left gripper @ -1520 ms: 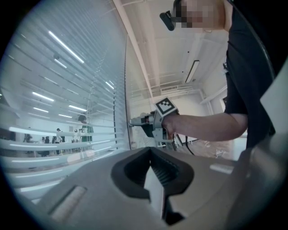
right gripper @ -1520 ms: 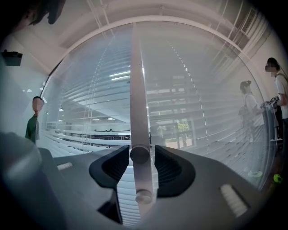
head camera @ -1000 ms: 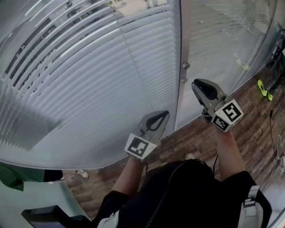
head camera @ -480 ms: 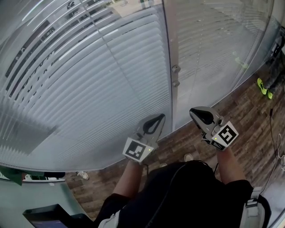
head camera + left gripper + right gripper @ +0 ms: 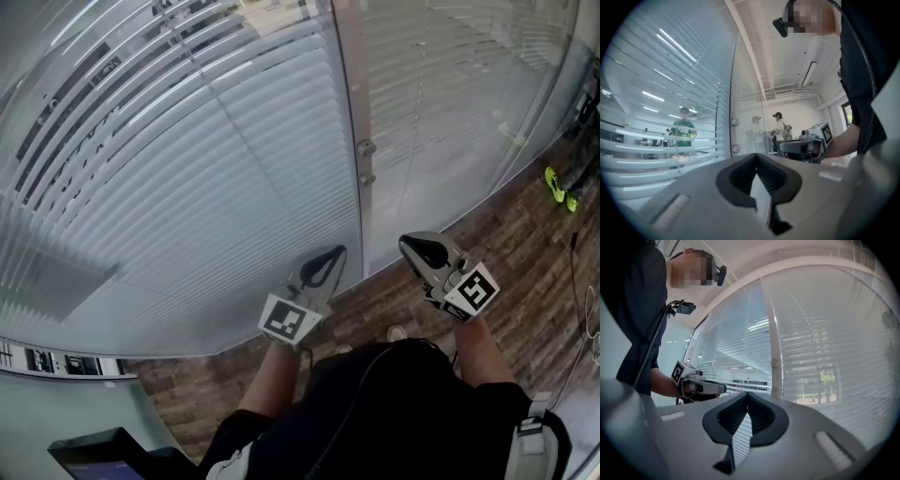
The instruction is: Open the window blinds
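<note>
The white slatted blinds (image 5: 187, 169) hang behind a glass wall, slats partly tilted, with another panel (image 5: 450, 84) to the right of a pale upright post (image 5: 349, 103) that carries two round knobs (image 5: 366, 148). My left gripper (image 5: 336, 251) is held level just short of the glass near the post's foot, shut and empty. My right gripper (image 5: 405, 244) is to its right, also clear of the glass; its jaws have just been closing and now stand shut with nothing between them. The left gripper view shows shut jaw tips (image 5: 756, 155) facing the blinds (image 5: 670, 117); the right gripper view shows the same (image 5: 747, 393).
Dark wood floor (image 5: 525, 253) runs along the glass wall. A yellow-green object (image 5: 558, 187) and cables (image 5: 586, 309) lie at the right. Beyond the glass stands a person in green (image 5: 683, 131). A dark monitor (image 5: 103, 450) is at lower left.
My right gripper has come down and back toward my body, away from the knobs on the post. The left gripper has stayed about where it was.
</note>
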